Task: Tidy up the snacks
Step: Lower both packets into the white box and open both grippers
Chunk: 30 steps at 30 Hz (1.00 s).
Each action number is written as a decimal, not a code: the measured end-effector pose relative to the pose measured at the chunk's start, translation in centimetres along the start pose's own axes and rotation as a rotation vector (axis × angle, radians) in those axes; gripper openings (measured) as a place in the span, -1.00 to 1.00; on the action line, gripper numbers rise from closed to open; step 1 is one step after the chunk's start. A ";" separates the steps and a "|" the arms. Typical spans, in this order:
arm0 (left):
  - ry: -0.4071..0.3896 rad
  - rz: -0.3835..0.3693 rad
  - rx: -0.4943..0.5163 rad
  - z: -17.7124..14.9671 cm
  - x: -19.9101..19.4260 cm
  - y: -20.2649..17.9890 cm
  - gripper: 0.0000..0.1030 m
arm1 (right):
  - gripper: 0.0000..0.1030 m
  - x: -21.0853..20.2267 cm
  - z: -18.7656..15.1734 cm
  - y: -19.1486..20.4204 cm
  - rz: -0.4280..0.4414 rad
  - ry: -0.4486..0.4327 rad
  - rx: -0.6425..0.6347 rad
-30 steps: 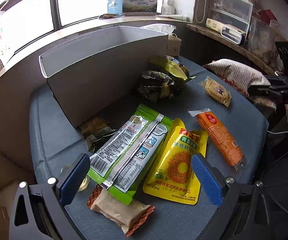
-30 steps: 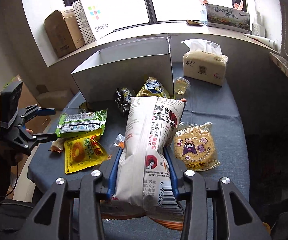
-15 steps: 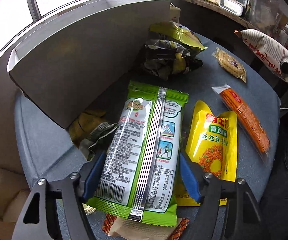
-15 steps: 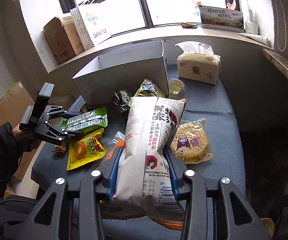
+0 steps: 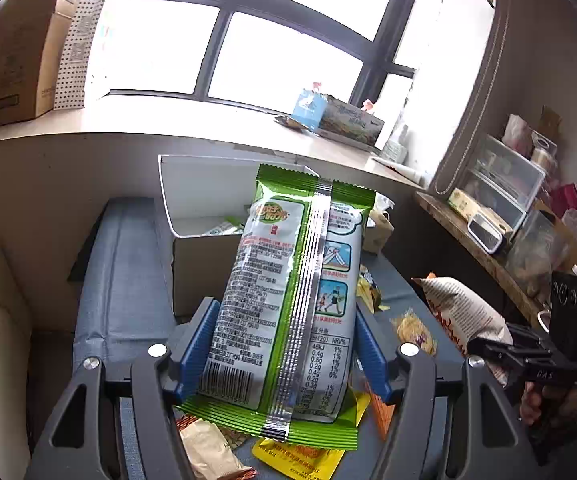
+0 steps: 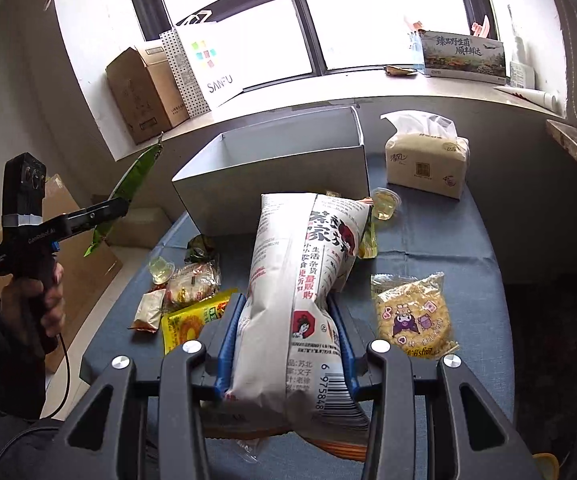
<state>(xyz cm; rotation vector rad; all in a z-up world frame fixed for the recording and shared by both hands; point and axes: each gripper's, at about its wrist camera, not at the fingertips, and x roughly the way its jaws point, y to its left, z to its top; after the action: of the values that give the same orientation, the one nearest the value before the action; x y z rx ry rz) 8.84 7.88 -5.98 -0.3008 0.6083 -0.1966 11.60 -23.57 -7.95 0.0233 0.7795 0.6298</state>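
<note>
the left gripper [image 5: 284, 344] was clamped on a green snack packet [image 5: 288, 292], blue pads pressing both long sides, and the packet was lifted clear off the table, standing tilted up with its top edge in front of the white box [image 5: 192, 196]. from the right wrist view the same packet [image 6: 128, 188] showed edge-on, poking up out of the left gripper [image 6: 104, 212] off past the table's left side, well apart from the other snacks.

the right gripper [image 6: 284, 344] was closed around a big white puffed bag [image 6: 300, 280] with red and black print, holding it near the barcode end, the far end reaching toward the box [image 6: 272, 160]. couldn't tell if that bag was resting on the table or held just above it.

still lying on the blue table [image 6: 428, 240]: a yellow pouch [image 6: 192, 320], a small tan wrapper [image 6: 146, 312] beside it, a round pastry in clear wrap [image 6: 192, 284], a little jelly cup [image 6: 160, 270], and a cartoon-printed cracker pack [image 6: 412, 316] to the right of the white bag. another jelly cup [image 6: 384, 204] sat near the box's right corner, and a tissue pack [image 6: 424, 160] was further back on the right.

the box was open on top, and in the left view something small showed down inside it, too hidden to name.
</note>
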 end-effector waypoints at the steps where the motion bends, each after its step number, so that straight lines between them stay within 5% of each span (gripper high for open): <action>1: -0.013 0.000 -0.028 0.9 0.1 0.0 0.35 | -0.13 0.3 0.7 0.3 -0.004 -0.008 -0.004; 11: -0.040 0.088 -0.158 11.4 7.2 0.9 0.35 | -0.12 7.3 13.6 1.4 -0.026 -0.082 -0.055; 20: 0.050 0.194 -0.165 14.1 14.9 3.8 0.51 | -0.09 14.9 22.2 -0.9 -0.090 -0.036 -0.070; 21: 0.061 0.207 -0.181 14.2 15.2 4.3 0.73 | 0.15 15.4 22.5 -1.1 -0.091 -0.033 -0.074; 22: 0.083 0.211 -0.204 13.9 15.4 4.7 0.99 | 0.73 15.6 22.8 -1.2 -0.115 -0.035 -0.073; 23: 0.091 0.197 -0.216 13.7 15.3 5.1 1.00 | 0.96 15.5 22.8 -1.5 -0.156 -0.050 -0.064; 30: 0.060 0.170 -0.148 12.6 12.7 4.6 1.00 | 1.00 13.5 21.9 -1.5 -0.146 -0.131 -0.049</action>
<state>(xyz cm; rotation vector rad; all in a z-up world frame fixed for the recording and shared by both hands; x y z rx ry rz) 26.82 11.56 -4.44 -0.3854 0.7055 0.0033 34.13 -13.00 -1.27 -0.0367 0.6323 0.5035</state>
